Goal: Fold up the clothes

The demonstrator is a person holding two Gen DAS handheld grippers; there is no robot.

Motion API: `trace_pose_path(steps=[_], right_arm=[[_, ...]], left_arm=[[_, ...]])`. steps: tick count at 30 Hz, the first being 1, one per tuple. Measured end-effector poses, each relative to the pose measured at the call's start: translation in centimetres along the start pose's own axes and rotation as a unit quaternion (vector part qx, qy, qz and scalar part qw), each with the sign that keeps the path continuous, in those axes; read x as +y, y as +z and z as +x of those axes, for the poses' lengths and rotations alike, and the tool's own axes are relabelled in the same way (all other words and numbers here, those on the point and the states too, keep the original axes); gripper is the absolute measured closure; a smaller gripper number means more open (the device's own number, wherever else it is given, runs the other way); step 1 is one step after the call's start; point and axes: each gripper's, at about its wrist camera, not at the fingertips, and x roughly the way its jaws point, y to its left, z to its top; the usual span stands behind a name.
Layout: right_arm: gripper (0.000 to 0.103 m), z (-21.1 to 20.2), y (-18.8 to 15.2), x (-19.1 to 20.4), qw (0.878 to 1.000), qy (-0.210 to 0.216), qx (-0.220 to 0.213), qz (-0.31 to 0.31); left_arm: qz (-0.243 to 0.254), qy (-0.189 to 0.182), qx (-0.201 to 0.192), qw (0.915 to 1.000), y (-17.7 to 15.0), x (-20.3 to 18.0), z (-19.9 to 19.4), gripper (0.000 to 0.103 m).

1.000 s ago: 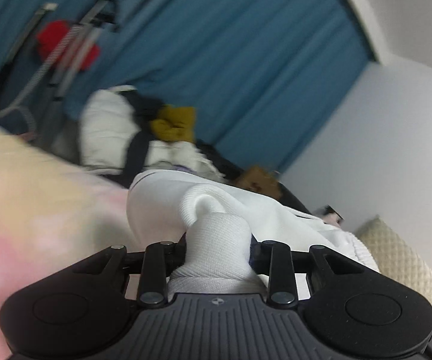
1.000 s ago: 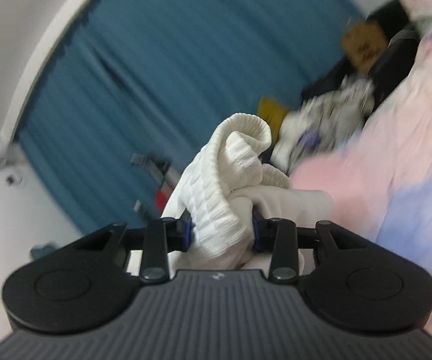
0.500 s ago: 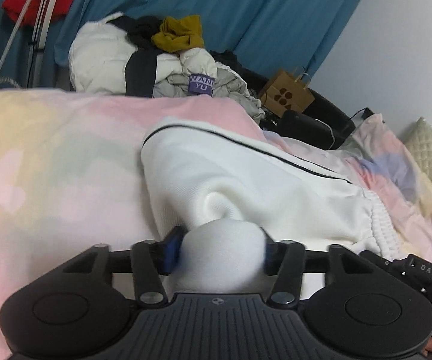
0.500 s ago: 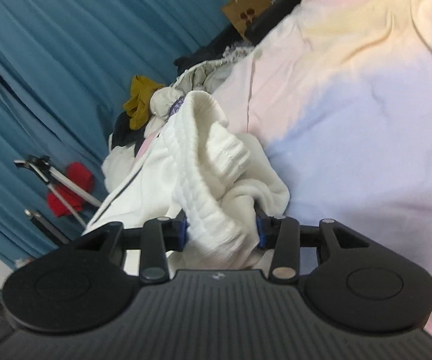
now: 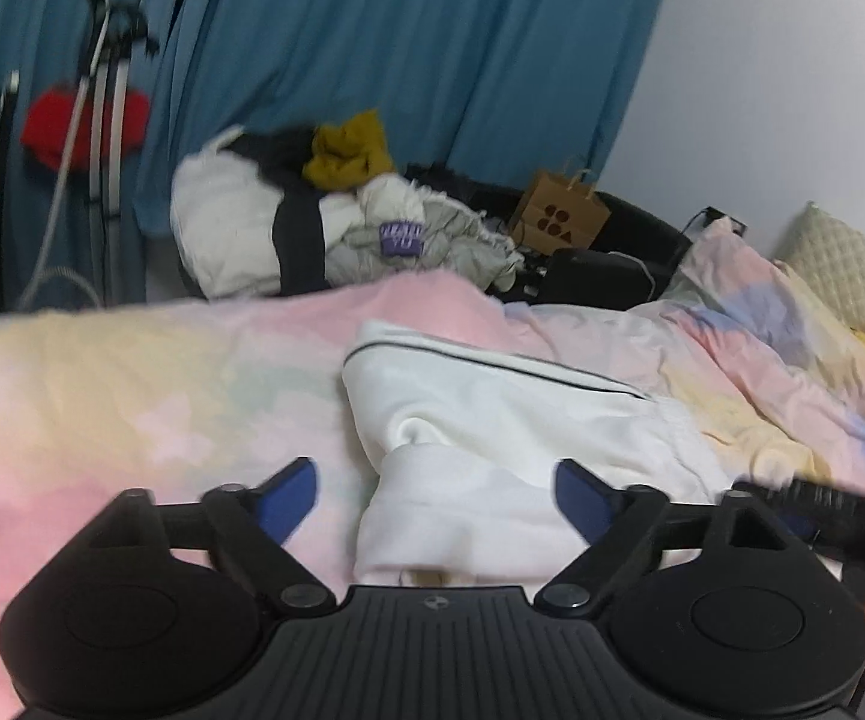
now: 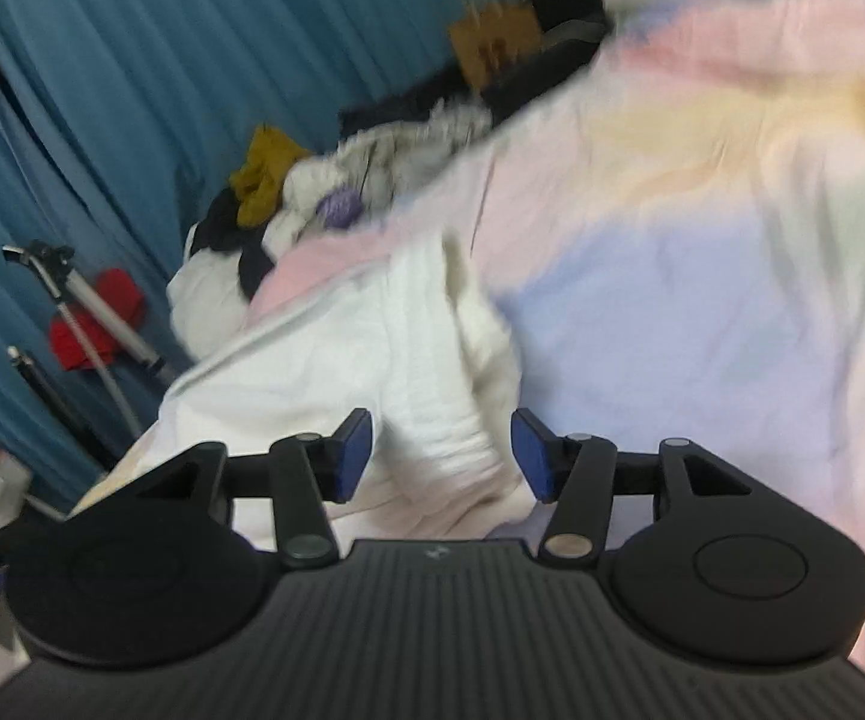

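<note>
Left wrist view has the white garment [image 5: 510,414] lying on the bed's pastel duvet [image 5: 132,396], its dark-piped edge running along the far side and a ribbed hem bunched up nearest the camera. That hem sits between the blue pads of the left claw [image 5: 435,489], which stands spread wide and grips nothing; judging by this, the cloth has been set down so the fold can lie flat. Right wrist view, blurred, shows the same garment [image 6: 336,360] with a ribbed cuff between the fingers of the right claw [image 6: 441,453], also apart, with gaps either side of the fabric. Open duvet lies to the left of the garment and beyond its right side, giving room to smooth or turn it. Farther off, a clothes pile [image 5: 336,228], a paper bag [image 5: 561,219] and the blue curtain [image 5: 408,48] border the bed's far edge.
</note>
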Motion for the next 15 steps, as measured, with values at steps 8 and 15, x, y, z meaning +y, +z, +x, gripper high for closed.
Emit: trace_pose_path(steps=[8, 15], right_arm=[[0.046, -9.8, -0.6, 3.6, 0.996, 0.004, -0.064, -0.056], [0.046, -15.0, -3.4, 7.6, 0.987, 0.014, -0.091, -0.135]], left_arm=[[0.051, 0.009, -0.035, 0.9981, -1.9, -2.4, -11.6, 0.001], [0.074, 0.028, -0.062, 0.9949, -5.0, -3.6, -18.1, 0.0]])
